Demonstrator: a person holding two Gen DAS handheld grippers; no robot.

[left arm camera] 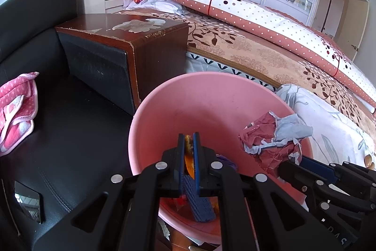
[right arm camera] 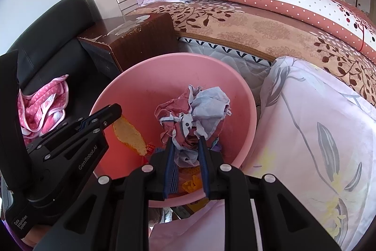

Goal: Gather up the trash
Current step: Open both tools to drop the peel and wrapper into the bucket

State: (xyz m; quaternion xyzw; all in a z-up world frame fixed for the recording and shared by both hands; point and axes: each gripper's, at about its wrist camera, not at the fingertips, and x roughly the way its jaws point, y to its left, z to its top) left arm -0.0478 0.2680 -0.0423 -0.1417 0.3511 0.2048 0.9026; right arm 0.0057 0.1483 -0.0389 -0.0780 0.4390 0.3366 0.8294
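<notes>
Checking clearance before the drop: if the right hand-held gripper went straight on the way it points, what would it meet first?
The right hand-held gripper, shut on crumpled paper, points into the pink basin; its far inner wall probably comes first, though depth is unclear.

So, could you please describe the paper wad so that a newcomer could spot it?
Find the pink basin beside the bed. Over it, the right hand-held gripper pinches a crumpled wad, maroon and pale blue, unlike the flat orange peel nearby.

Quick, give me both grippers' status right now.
Left gripper: shut on an orange peel.
Right gripper: shut on a crumpled paper wad over the pink basin.
</notes>
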